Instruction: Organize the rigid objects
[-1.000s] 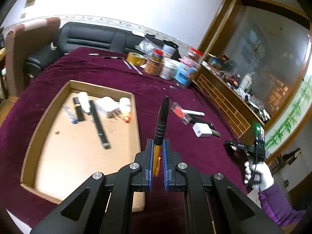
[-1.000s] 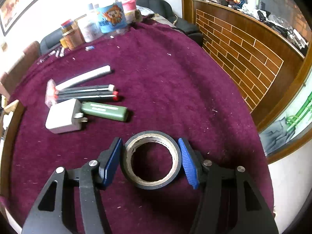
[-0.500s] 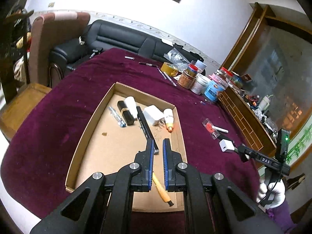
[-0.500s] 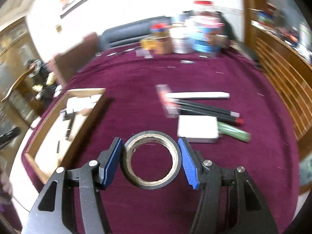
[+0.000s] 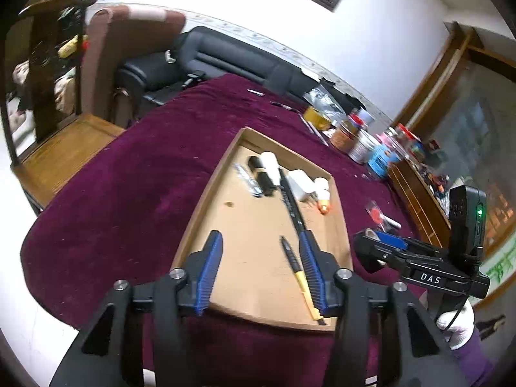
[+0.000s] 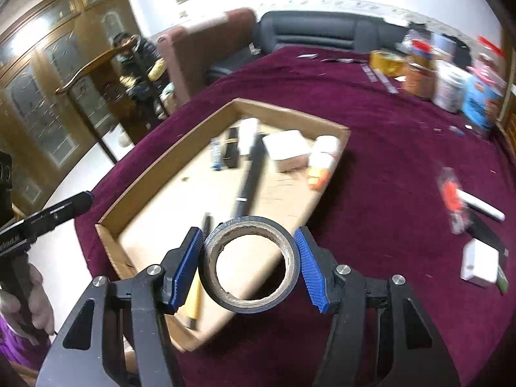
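A shallow cardboard tray point(image 5: 206, 200) lies on the maroon tablecloth and holds several small items: a long black pen point(image 5: 292, 208), a white charger point(image 5: 298, 182), a white tube with an orange tip point(image 5: 322, 193). My left gripper point(image 5: 259, 269) is open above the tray's near end; a black-and-yellow pen point(image 5: 298, 274) lies in the tray by its right finger. My right gripper point(image 6: 248, 259) is shut on a black tape roll point(image 6: 248, 258), held above the tray's near right corner point(image 6: 342, 135). The right gripper also shows in the left wrist view point(image 5: 383, 248).
On the cloth right of the tray lie a white charger point(image 6: 479, 262), a white marker point(image 6: 480, 206) and a red-capped pack point(image 6: 450, 193). Jars and cans point(image 5: 361, 142) stand at the table's far right. A chair point(image 5: 64, 135) stands at the left, a black sofa point(image 5: 232, 58) behind.
My left gripper opened and let the black-and-yellow pen go into the tray. My right gripper swung left with the tape roll, from the loose items toward the tray.
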{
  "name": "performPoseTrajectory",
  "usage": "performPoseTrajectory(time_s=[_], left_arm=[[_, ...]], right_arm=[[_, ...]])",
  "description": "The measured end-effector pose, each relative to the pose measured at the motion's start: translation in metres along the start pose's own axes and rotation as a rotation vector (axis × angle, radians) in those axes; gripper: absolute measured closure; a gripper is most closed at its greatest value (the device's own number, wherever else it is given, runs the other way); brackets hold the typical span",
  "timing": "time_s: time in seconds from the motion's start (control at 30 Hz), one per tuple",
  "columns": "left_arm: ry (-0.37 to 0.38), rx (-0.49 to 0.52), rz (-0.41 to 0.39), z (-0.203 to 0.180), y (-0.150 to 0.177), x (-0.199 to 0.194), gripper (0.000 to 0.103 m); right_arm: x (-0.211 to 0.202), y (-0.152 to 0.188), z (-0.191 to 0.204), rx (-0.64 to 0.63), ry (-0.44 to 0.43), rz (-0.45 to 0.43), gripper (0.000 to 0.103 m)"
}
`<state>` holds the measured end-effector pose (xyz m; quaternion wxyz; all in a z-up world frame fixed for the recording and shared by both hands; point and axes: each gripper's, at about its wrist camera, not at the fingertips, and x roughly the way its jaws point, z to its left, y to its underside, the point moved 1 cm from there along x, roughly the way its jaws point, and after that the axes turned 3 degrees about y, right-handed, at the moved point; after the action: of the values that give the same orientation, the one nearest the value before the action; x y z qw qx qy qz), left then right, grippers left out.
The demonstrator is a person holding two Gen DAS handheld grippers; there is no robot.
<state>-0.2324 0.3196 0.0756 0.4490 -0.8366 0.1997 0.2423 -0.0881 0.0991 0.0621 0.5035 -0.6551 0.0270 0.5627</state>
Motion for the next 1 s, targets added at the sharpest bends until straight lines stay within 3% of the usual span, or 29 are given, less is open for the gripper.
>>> performPoseTrajectory(time_s=[0.17, 0.33, 0.6, 0.8, 1.0], left_arm=[[-0.007, -0.059, -0.022, 0.024, 0.002, -0.007, 0.047], [-0.009, -0.084, -0.015, 0.04, 0.003, -0.004, 0.047], [-0.004, -0.084, -0.022, 0.048, 0.002, -0.003, 0.044], [0.0, -0.107, -0.004, 0.054, 0.002, 0.004, 0.043], [0.016, -0.117, 0.001, 0.05, 0.001, 0.012, 0.043]], right_arm=[[0.036, -0.02, 0.037, -0.056, -0.051, 0.078, 0.045], [0.089, -0.036, 0.063, -0.076, -0.069, 0.189, 0.045], [0.147, -0.066, 0.08, -0.172, 0.045, 0.214, 0.044], [0.114, -0.069, 0.07, -0.134, -0.028, 0.178, 0.044], [0.067, -0.018, 0.054, -0.221, 0.015, 0.271, 0.044]])
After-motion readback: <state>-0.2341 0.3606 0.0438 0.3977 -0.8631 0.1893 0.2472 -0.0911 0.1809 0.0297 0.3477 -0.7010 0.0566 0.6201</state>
